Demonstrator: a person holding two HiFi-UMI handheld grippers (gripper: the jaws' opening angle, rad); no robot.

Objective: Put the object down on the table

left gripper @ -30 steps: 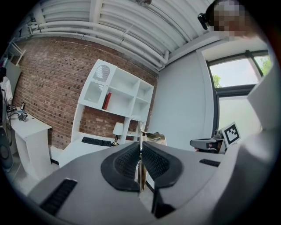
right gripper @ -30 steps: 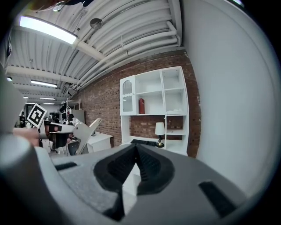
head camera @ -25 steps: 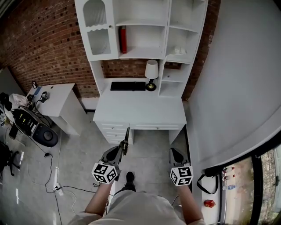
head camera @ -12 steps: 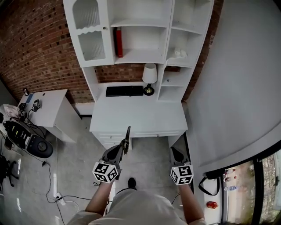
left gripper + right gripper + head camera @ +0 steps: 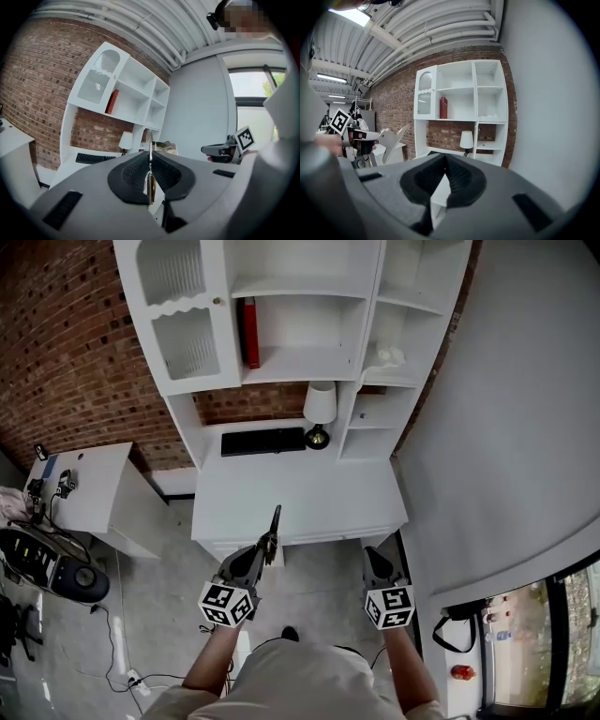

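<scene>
A white desk (image 5: 309,507) with a shelf unit on it stands ahead of me. My left gripper (image 5: 266,549) is shut on a thin flat object (image 5: 274,526), which I see edge-on, rising from the jaws and reaching over the desk's front edge. In the left gripper view the object (image 5: 150,174) is a narrow vertical strip pinched between the dark pads (image 5: 136,173). The right gripper view shows it as a pale flat panel (image 5: 393,139). My right gripper (image 5: 374,557) hovers just short of the desk's front right corner, its jaws shut with nothing between them.
A black keyboard (image 5: 262,440) and a white lamp (image 5: 320,409) sit at the back of the desk. A red book (image 5: 249,332) stands on a shelf. A smaller white table (image 5: 89,493) and black gear (image 5: 52,568) are on the left, a grey wall (image 5: 506,427) on the right.
Both grippers have advanced toward the desk, which now sits nearer and lower in the head view. The left gripper still holds the flat object.
</scene>
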